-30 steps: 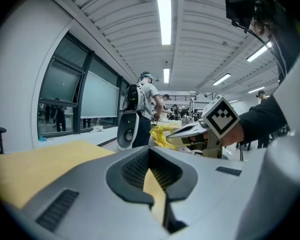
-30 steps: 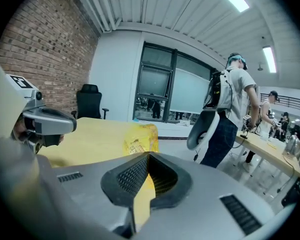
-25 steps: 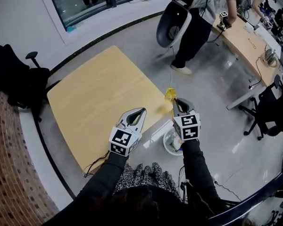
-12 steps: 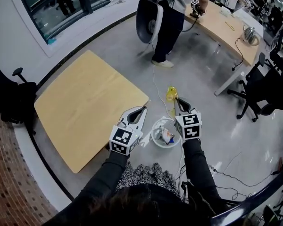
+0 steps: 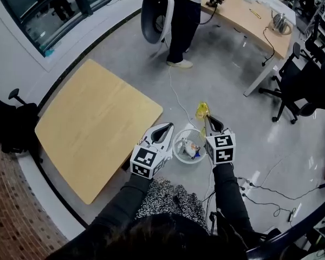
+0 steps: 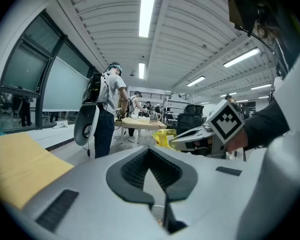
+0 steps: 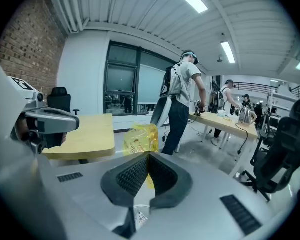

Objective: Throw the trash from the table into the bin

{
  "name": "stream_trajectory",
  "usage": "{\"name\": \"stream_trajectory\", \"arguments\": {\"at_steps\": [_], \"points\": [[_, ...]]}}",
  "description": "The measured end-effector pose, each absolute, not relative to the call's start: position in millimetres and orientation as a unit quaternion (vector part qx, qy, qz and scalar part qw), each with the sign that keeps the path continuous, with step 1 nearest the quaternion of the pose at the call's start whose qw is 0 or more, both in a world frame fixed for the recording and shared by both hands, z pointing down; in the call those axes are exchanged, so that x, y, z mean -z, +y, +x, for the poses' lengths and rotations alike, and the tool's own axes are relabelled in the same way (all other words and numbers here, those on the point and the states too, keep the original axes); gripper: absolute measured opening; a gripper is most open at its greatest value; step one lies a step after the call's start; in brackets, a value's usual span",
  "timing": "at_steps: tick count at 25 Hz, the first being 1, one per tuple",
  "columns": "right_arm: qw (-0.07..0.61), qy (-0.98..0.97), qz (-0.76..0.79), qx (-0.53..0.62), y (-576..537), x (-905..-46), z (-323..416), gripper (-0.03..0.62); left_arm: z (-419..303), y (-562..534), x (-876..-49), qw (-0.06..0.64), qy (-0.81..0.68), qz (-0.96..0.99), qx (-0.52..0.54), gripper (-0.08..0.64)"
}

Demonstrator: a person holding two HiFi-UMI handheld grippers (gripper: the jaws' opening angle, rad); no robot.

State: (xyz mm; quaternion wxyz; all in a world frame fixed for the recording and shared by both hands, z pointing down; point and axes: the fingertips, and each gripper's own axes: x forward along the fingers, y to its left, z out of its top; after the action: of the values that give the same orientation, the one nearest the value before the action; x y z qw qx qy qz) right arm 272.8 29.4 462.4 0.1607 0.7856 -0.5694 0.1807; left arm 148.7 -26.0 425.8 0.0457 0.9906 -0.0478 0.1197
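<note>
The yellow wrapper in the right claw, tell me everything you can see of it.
The yellow wrapper is a crumpled, see-through plastic bag with dark print too small to read. The right claw is shut on one end of it, so the rest sticks out past the tips. In the head view it shows just beyond the rim of the white bin, not yet inside.

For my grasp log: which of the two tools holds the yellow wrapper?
The right tool: its jaws pinch the yellow wrapper, while the left tool is closed on nothing.
</note>
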Motion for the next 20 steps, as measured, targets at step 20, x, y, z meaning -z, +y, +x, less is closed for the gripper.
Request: {"name": "stream_trajectory", "arguments": {"at_steps": [20], "points": [[0.143, -0.503, 0.810, -0.266, 65.2, -586.2, 293.7, 0.011, 198.5, -26.0, -537.6, 0.059, 0.034, 0.981, -0.180, -0.012]]}}
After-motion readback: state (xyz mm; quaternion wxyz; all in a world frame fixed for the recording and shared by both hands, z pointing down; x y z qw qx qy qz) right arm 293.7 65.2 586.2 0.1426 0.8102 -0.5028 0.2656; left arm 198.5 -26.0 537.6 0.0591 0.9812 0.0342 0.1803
